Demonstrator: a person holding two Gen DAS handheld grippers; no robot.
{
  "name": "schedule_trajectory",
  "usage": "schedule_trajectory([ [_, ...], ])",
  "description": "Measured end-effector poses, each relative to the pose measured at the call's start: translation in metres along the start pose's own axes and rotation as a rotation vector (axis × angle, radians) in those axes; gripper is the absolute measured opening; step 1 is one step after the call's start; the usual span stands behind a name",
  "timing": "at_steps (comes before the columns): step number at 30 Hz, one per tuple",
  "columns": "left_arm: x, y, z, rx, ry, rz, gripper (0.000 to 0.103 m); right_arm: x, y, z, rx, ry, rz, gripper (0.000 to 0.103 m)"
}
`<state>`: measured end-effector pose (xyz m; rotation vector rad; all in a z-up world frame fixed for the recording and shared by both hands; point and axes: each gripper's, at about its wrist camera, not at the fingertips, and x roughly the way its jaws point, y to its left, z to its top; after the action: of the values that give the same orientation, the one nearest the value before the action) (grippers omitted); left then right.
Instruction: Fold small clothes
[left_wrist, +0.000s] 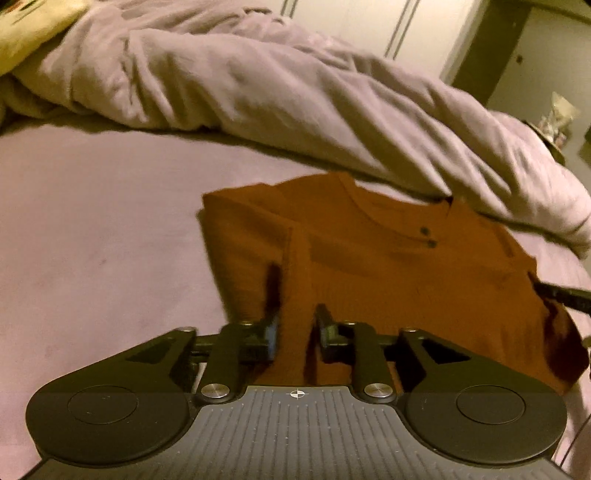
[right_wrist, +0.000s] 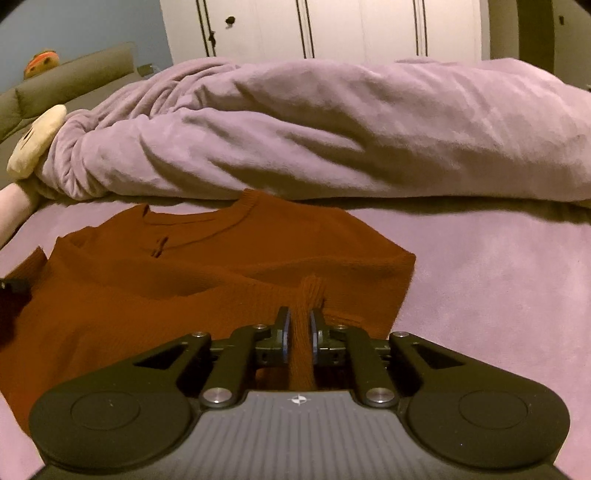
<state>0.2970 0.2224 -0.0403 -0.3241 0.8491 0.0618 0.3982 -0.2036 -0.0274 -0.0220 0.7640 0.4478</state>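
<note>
A small rust-orange knit sweater (left_wrist: 388, 266) with two dark buttons at the neck lies on the purple bed sheet (left_wrist: 92, 229). My left gripper (left_wrist: 297, 295) hovers over its left side, jaws a little apart with a fold of sweater between them; blur hides whether they pinch it. In the right wrist view the sweater (right_wrist: 184, 280) lies left of centre. My right gripper (right_wrist: 300, 317) is shut on a bunched strip of the sweater's right edge, which runs back between the fingers. The right gripper's tip shows in the left wrist view (left_wrist: 561, 295) at the sweater's right edge.
A rumpled purple duvet (right_wrist: 332, 133) lies bunched along the far side of the bed, just behind the sweater. A cream plush toy (right_wrist: 35, 144) sits at far left. White wardrobe doors (right_wrist: 332, 26) stand behind the bed.
</note>
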Motion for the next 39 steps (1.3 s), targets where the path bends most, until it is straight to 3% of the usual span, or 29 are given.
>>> schedule_trajectory([
  [7, 0.019, 0.002, 0.002, -0.022, 0.049, 0.001, 0.027, 0.012, -0.004, 0.001, 0.043, 0.029, 0.003, 0.015],
  [9, 0.019, 0.002, 0.003, -0.027, 0.039, 0.007, 0.024, 0.013, -0.006, 0.002, 0.058, 0.030, 0.011, 0.015],
  [10, 0.019, 0.001, 0.004, -0.026, 0.037, 0.012, 0.017, 0.013, -0.007, 0.003, 0.060, 0.029, 0.010, 0.013],
  [12, 0.017, 0.001, 0.006, -0.028, 0.026, 0.024, 0.014, 0.012, -0.005, 0.003, 0.060, 0.020, 0.010, 0.007],
  [18, -0.015, -0.003, 0.015, 0.009, -0.056, 0.009, 0.012, -0.020, 0.006, 0.007, 0.025, -0.087, -0.032, 0.005],
  [24, -0.038, -0.011, 0.050, 0.041, -0.149, 0.026, 0.010, -0.040, 0.017, 0.031, -0.028, -0.189, -0.090, 0.004],
  [31, -0.021, -0.015, 0.098, 0.060, -0.268, 0.153, 0.008, -0.011, 0.027, 0.075, -0.065, -0.260, -0.244, 0.004],
  [33, -0.008, -0.013, 0.107, 0.051, -0.293, 0.211, 0.002, 0.004, 0.030, 0.083, -0.086, -0.272, -0.289, 0.004],
  [36, 0.015, -0.002, 0.112, 0.007, -0.284, 0.247, 0.002, 0.027, 0.030, 0.087, -0.090, -0.266, -0.322, 0.004],
  [39, 0.038, 0.006, 0.104, -0.026, -0.225, 0.289, 0.003, 0.051, 0.030, 0.081, -0.098, -0.239, -0.344, 0.005],
])
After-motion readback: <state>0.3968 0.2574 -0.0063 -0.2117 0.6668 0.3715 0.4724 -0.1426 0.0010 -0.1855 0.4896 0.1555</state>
